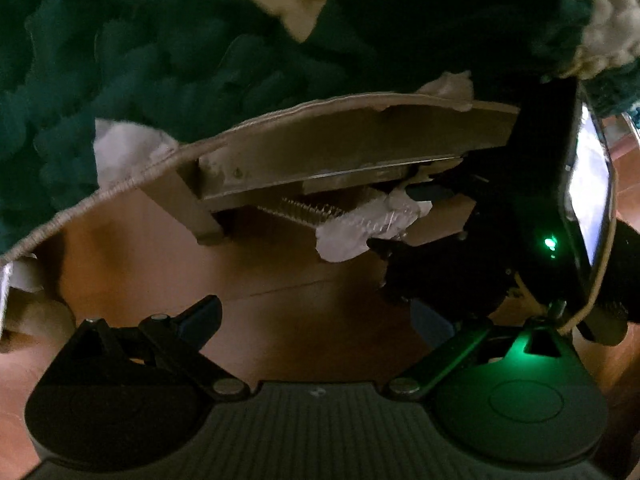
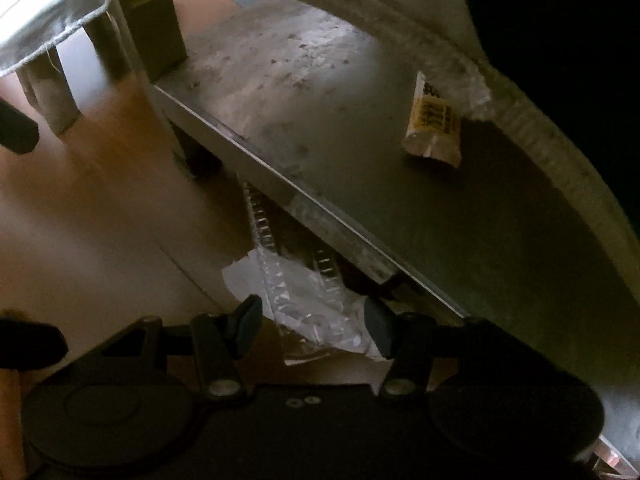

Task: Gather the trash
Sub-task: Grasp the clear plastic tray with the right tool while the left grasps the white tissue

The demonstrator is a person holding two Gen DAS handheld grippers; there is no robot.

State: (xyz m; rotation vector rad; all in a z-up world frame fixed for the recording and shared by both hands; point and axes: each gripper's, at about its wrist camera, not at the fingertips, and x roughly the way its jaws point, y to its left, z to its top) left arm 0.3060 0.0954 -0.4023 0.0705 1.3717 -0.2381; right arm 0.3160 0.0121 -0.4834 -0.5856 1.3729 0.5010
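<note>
Reddish-brown wooden floor [image 2: 100, 216] runs under a low grey shelf [image 2: 320, 92]. Crumpled clear-and-white plastic wrapper [image 2: 304, 312] lies on the floor at the shelf's edge, between the right gripper's [image 2: 314, 326] spread, untouching fingers. Left gripper [image 1: 320, 320] hangs open, empty.

Both grippers point down, jaws apart

The black two-finger left gripper [image 1: 316, 320] points steeply down with its jaws spread wide and nothing between them; only its left finger shows clearly. The black two-finger right gripper [image 2: 314, 330] points straight down, its jaws standing wide apart, and its blue-grey pads [image 2: 378, 330] do not press on anything.
</note>
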